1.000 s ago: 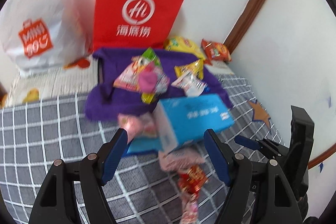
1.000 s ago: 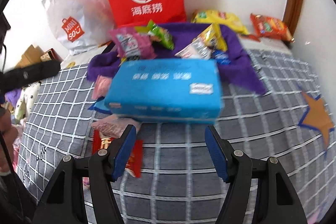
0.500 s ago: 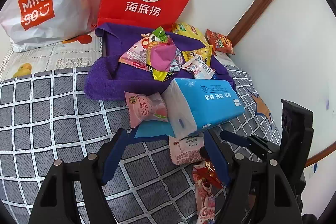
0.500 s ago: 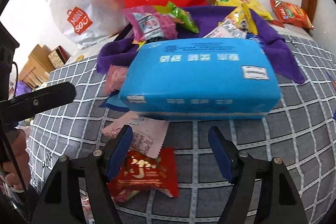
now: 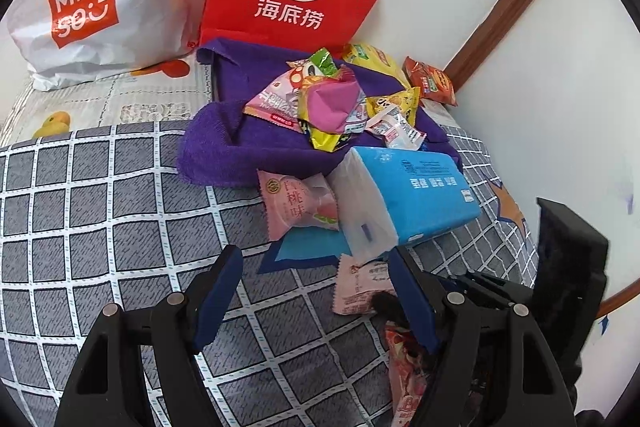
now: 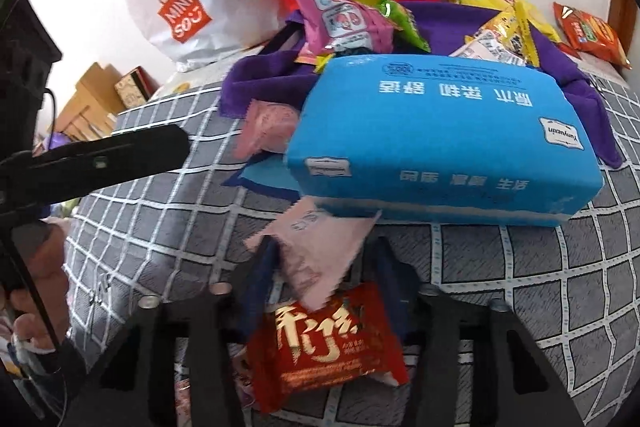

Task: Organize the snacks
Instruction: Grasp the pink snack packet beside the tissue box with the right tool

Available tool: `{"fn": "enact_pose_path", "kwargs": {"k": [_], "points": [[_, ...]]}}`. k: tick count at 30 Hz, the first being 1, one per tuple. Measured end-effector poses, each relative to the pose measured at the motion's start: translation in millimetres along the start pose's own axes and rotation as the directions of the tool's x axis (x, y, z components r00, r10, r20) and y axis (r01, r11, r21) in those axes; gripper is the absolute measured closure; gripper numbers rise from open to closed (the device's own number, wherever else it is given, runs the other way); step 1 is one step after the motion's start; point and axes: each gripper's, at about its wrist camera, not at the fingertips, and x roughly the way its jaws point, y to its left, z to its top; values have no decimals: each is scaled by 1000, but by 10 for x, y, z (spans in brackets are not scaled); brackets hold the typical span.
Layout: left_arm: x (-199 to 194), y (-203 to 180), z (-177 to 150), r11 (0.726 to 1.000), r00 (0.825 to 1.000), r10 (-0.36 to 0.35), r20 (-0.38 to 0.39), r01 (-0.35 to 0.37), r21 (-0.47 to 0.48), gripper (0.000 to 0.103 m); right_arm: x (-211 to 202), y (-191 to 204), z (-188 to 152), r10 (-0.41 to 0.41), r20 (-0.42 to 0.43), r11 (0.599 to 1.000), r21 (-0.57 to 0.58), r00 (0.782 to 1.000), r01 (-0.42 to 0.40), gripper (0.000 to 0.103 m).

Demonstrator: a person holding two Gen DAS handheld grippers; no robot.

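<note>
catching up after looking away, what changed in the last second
Both grippers came down closer to the snacks. The right gripper has just been closing, its jaws now around the pale pink packet above the red packet. The left gripper stays open and empty. The blue tissue pack and purple towel have not moved.
</note>
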Motion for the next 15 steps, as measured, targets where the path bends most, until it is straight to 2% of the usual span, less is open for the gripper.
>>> {"fn": "enact_pose_path", "kwargs": {"k": [3, 15], "points": [[-2, 14, 0, 1000, 1000, -1, -2, 1, -5, 30, -57, 2, -15, -26, 23, 1000, -14, 999, 26, 65], [-56, 58, 5, 999, 1000, -29, 5, 29, -23, 30, -399, -328, -64, -116, 89, 993, 47, 989, 112, 67]]}}
